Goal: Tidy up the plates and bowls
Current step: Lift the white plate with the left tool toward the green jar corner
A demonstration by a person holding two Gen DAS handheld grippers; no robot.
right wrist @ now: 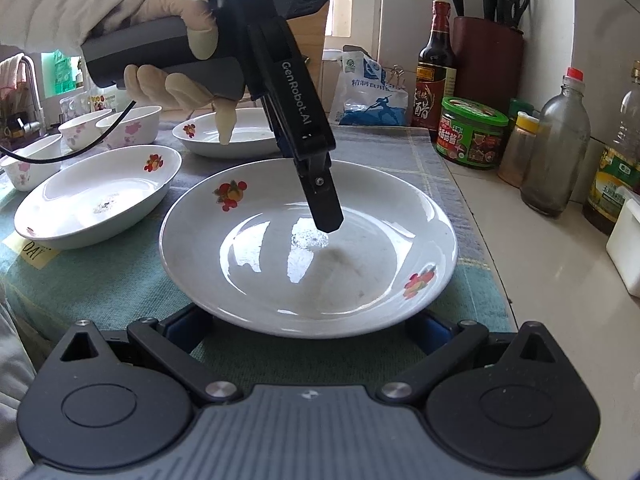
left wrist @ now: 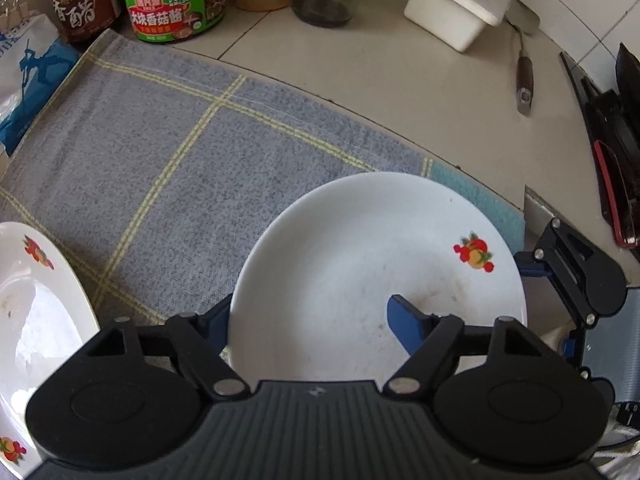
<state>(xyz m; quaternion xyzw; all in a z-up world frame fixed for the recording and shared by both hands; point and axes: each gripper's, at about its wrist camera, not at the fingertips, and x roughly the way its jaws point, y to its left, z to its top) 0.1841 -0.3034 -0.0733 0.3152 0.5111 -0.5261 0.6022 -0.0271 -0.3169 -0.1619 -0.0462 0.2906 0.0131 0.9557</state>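
Observation:
A white plate with fruit prints lies on the grey checked cloth. My left gripper points steeply down and is shut on the plate's rim. One blue finger is inside the dish and the other sits outside the edge. My right gripper is low at the plate's opposite side with its jaws wide apart. Its fingertips are hidden under the rim, and whether they touch the plate I cannot tell. A gloved hand holds the left gripper.
A second fruit-print plate and a third lie to the left, with floral bowls behind. Sauce jar, bottles, knife block and a white box line the tiled counter.

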